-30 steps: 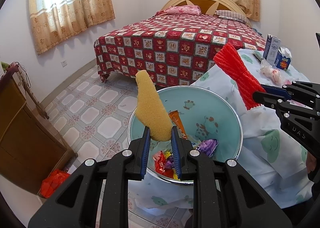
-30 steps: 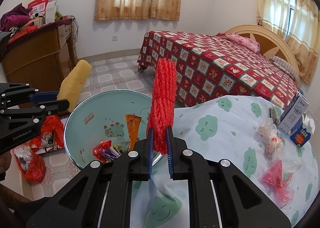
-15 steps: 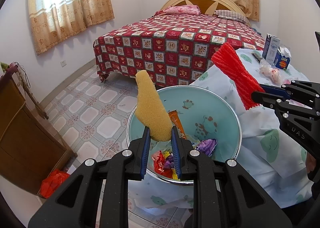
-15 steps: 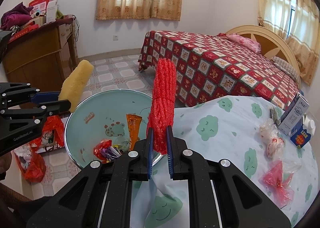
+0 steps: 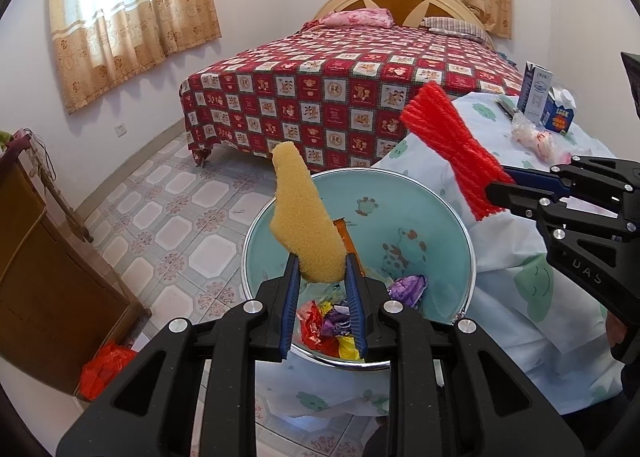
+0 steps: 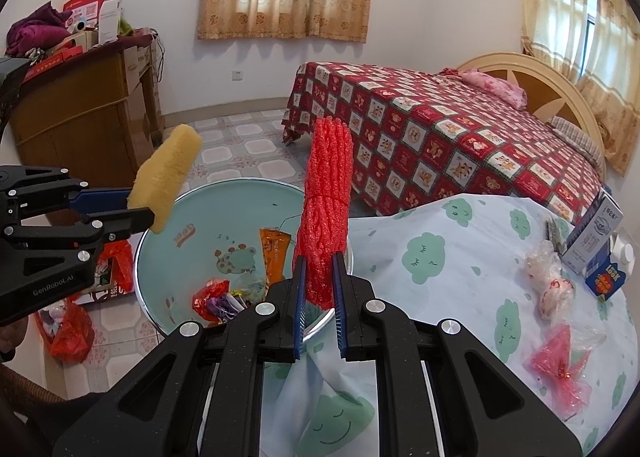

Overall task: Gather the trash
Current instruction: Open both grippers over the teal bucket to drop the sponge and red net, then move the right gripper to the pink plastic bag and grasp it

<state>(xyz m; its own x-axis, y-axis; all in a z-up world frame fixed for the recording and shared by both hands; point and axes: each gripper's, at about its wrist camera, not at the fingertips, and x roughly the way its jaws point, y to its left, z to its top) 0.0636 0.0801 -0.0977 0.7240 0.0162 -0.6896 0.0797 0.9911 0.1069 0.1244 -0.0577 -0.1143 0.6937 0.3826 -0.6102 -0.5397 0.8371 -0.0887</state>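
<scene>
— Left wrist view: what is the left gripper (image 5: 322, 277) doing?
— Its jaws are clamping a yellow sponge (image 5: 306, 224) above the basin (image 5: 424, 213).
— And the right gripper (image 6: 319, 283)?
— It is pinching red foam netting (image 6: 326, 209) over the basin's rim.

Yellow sponge piece (image 5: 304, 225), porous and irregularly cut, pinched at its lower end and standing tilted above the near rim of the basin (image 5: 436, 217); red foam net (image 6: 326, 213), ribbed and bunched at mid-length, held upright over the basin's table-side edge. The basin is round, pale teal inside with cartoon animals and a shiny metal rim. Inside lie an orange sachet (image 6: 274, 253) and crumpled red, purple and yellow wrappers (image 5: 332, 321).
</scene>
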